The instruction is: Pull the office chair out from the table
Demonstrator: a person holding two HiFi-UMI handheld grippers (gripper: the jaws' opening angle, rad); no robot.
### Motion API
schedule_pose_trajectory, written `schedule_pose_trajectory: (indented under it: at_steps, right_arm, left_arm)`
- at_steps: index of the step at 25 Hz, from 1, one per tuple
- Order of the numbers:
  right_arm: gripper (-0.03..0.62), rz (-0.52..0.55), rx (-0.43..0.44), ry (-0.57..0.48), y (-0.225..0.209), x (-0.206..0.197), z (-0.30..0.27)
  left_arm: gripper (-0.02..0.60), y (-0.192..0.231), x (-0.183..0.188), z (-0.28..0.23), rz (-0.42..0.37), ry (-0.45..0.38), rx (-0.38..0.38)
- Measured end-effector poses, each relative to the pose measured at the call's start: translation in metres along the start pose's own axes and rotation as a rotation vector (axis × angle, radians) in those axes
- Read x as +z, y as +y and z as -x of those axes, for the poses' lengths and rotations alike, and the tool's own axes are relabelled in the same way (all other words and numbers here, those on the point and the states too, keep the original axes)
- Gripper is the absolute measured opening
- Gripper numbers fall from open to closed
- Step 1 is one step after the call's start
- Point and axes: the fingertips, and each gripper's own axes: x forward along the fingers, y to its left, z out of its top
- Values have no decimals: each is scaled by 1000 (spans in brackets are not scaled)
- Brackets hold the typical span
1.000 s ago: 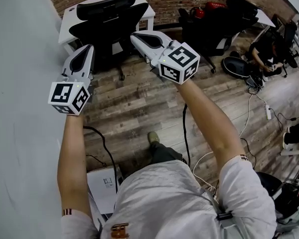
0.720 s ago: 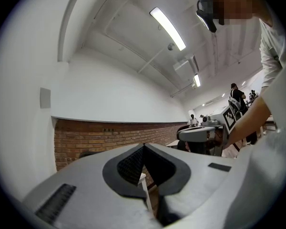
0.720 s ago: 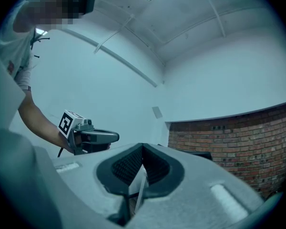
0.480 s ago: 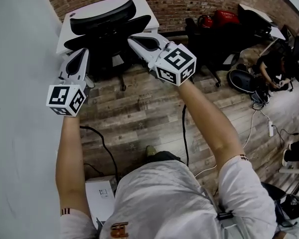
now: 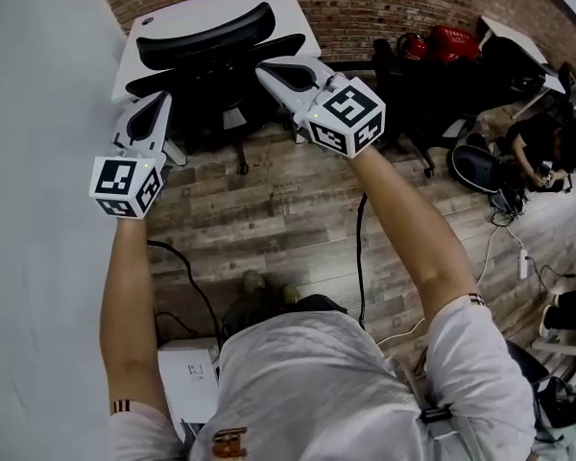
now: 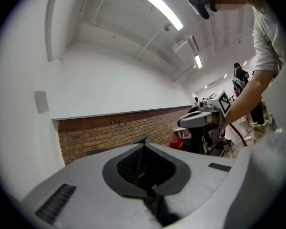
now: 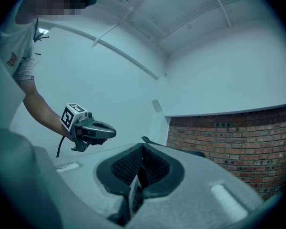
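The black office chair (image 5: 211, 70) stands tucked in against the white bench (image 5: 290, 15), its curved backrest lying over the bench top in the head view and its seat and base on the wooden floor (image 5: 269, 219) in front of the brick wall (image 5: 384, 3).

Both grippers are held out level towards the chair. The left gripper (image 5: 157, 104) has its fingers clenched together with nothing between them. Its tips sit at the chair's left side, overlapping the dark edge there, though whether they touch it cannot be told. The right gripper (image 5: 268, 69) is likewise clenched on nothing, and its tips lie at the chair's right side, just below the end of the backrest, with contact again unclear.

In each gripper view the pads meet in a closed line. Only a thin dark sliver shows just past the tips, with the brick wall behind it. The two grippers stand well apart, the chair's width between them.
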Motion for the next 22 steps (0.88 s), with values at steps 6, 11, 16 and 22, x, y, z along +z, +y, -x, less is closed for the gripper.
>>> schedule_pose_trajectory:
  at_steps: [6,11,16,22]
  right_arm:
    - [3,72,-7,66,-11,-21,-26]
    - [4,146,-21,126,-28,-37,-46]
    - [32,201,-28,193,-45,-55,-61]
    - [68,288,-32,323,-61,-81,-72]
  left_arm:
    - [0,27,-28,-17,-64,66,-6]
    - [5,51,-50,-33,-158,133,-46]
    - [14,77,-74,-47,-239,196,-87]
    - [51,109,-108,-57,-358,292,-125]
